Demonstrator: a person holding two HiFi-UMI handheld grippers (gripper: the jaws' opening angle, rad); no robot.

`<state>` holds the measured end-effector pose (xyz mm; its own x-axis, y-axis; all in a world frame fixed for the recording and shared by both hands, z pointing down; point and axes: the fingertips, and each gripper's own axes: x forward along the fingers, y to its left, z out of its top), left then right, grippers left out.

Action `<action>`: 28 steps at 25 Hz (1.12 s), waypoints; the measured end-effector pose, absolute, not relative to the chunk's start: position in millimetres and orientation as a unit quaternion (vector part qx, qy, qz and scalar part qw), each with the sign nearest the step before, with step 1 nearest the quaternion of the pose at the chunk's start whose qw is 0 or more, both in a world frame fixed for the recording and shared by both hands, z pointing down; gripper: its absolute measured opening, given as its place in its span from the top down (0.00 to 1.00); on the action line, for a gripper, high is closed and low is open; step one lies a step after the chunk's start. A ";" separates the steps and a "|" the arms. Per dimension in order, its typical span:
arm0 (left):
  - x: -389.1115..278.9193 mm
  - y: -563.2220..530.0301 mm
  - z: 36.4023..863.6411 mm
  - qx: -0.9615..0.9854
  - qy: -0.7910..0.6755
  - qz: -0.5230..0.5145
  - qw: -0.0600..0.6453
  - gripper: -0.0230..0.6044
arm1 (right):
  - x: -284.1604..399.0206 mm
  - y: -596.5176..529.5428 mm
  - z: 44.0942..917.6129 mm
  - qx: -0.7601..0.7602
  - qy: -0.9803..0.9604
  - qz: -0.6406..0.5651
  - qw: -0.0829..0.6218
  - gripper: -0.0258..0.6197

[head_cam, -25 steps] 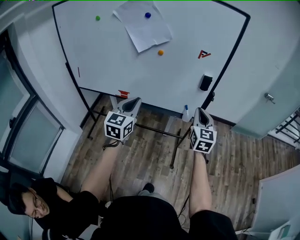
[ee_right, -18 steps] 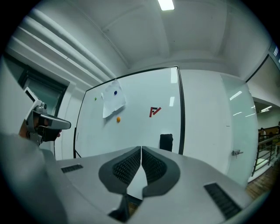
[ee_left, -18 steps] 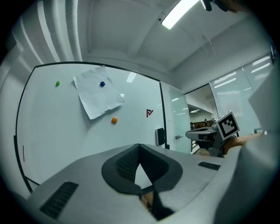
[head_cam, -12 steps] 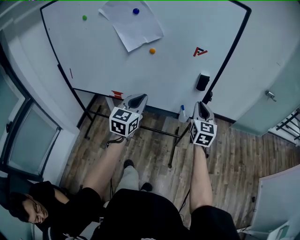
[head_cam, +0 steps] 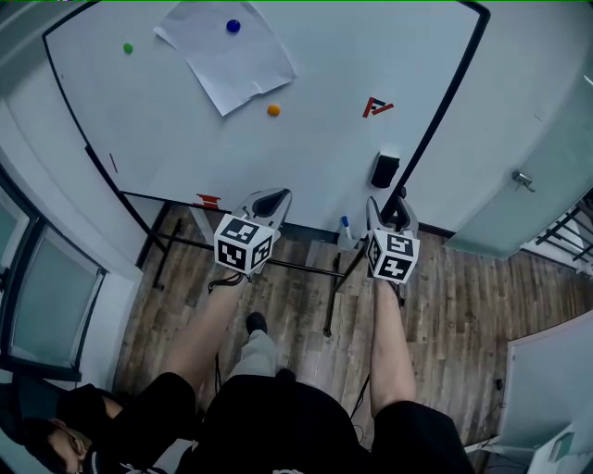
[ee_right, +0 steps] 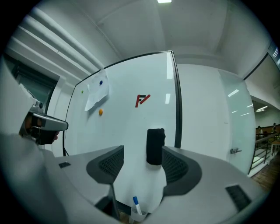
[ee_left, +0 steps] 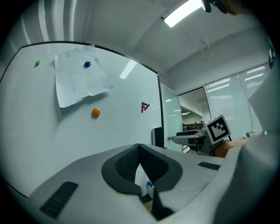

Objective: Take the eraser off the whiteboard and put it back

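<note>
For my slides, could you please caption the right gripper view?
Right gripper, fingers just opening and empty, faces the black eraser on the whiteboard, framed between them but not touched.

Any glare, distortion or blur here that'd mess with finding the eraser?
Head view: fisheye bows the whiteboard frame, light even, no glare on the eraser. Left gripper view: ceiling light mirrored as a streak on the whiteboard, dark corners. Right gripper view: two bright reflections on the whiteboard above the eraser, clear of it; the eraser is sharp; corners vignetted.
</note>
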<state>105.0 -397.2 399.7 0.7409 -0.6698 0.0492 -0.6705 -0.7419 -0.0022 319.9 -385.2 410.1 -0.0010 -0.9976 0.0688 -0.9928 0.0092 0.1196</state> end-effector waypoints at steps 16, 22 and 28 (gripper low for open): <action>124.9 -480.8 403.9 0.939 -0.344 0.033 0.006 0.94 | 359.6 -488.4 425.0 0.749 -0.656 0.018 0.087 0.51; 123.9 -496.9 406.9 0.937 -0.346 0.042 0.008 0.94 | 364.5 -500.5 426.1 0.764 -0.638 0.011 0.093 0.51; 122.4 -499.7 408.4 0.937 -0.348 0.039 0.011 0.94 | 366.1 -502.3 428.3 0.768 -0.633 0.018 0.097 0.54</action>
